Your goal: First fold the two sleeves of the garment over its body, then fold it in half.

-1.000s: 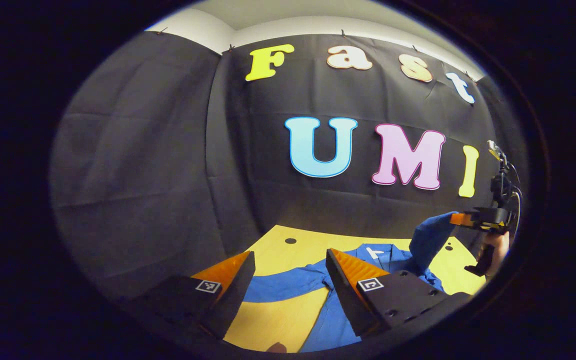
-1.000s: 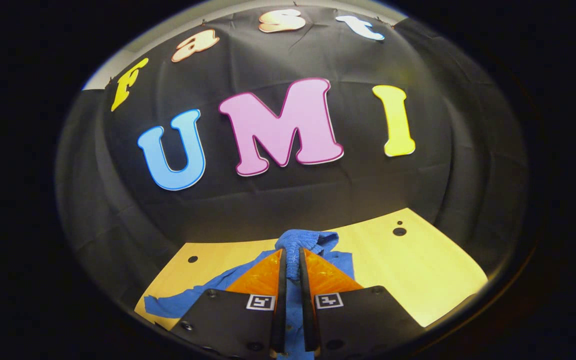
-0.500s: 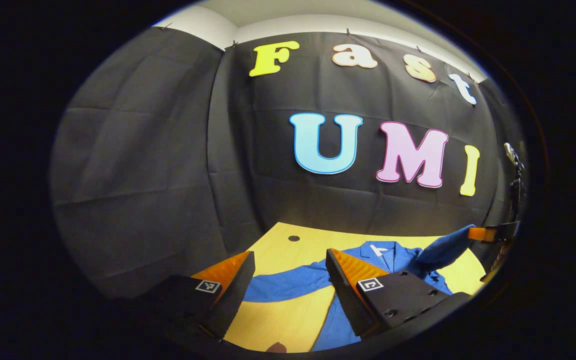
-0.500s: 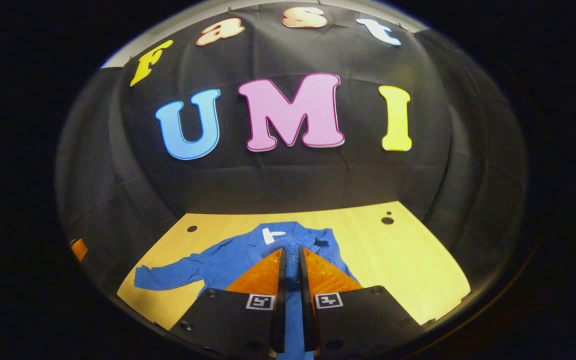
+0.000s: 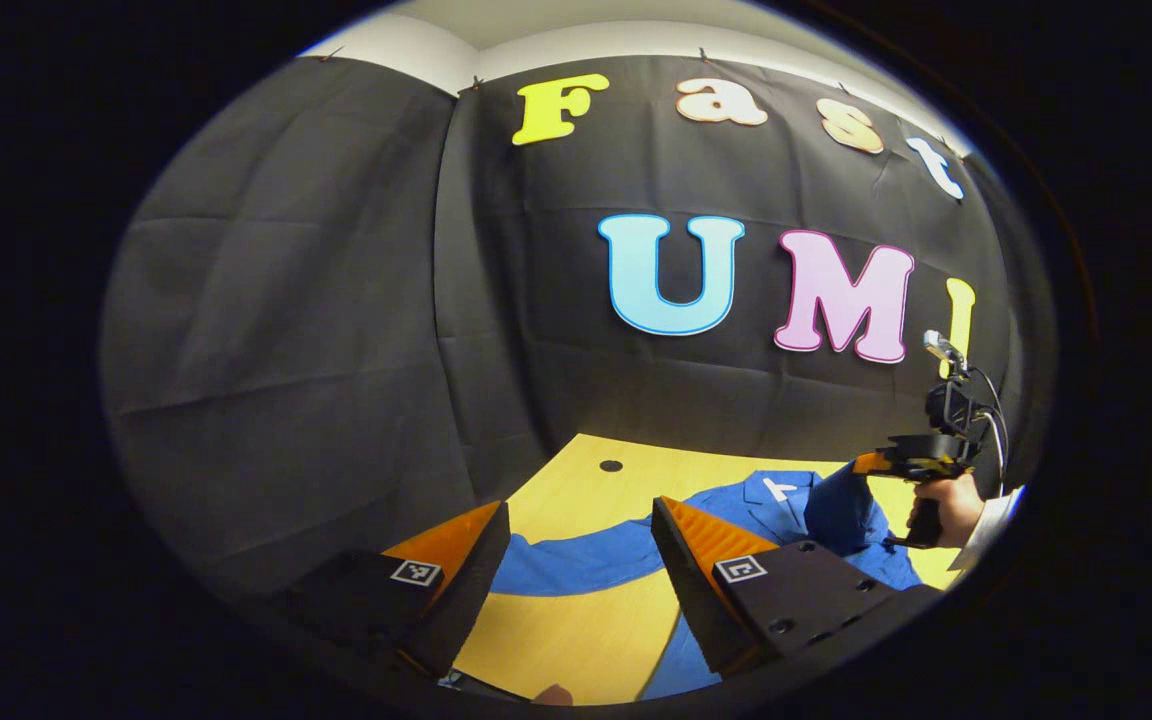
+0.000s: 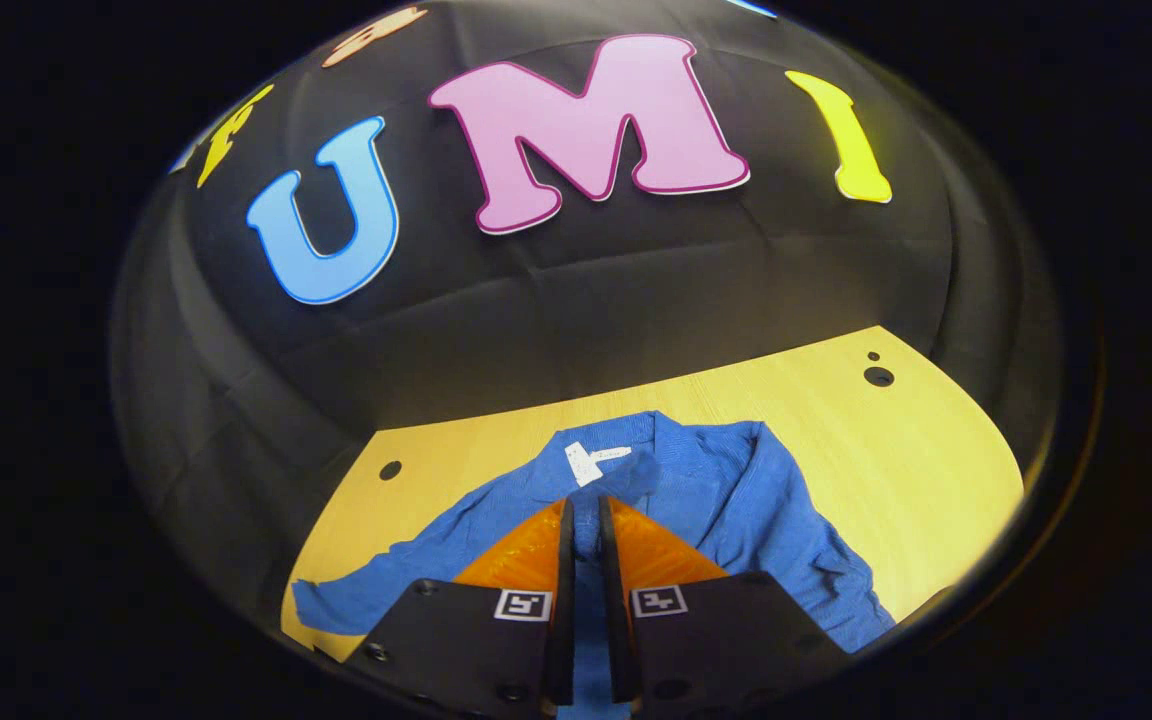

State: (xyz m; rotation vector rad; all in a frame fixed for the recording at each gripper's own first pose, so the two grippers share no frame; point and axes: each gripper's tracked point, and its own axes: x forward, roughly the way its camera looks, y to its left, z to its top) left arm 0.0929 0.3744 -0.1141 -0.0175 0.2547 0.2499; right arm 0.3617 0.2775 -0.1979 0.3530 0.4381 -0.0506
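Clamped on the blue shirt's (image 6: 736,500) right sleeve (image 5: 836,505), the right gripper (image 6: 583,520) probably must lower it mid-body; the left gripper (image 5: 576,545) gapes idle.

No legible word or number stands on any object. Lower centre, right gripper view: a white neck label (image 6: 591,462) at the collar of the blue garment (image 6: 736,500) bears faint marks, too small to read. Bottom of each view: one square black-and-white coded marker (image 5: 416,573) per finger of the left gripper (image 5: 576,510) and the right gripper (image 6: 584,505); patterns only, no characters.
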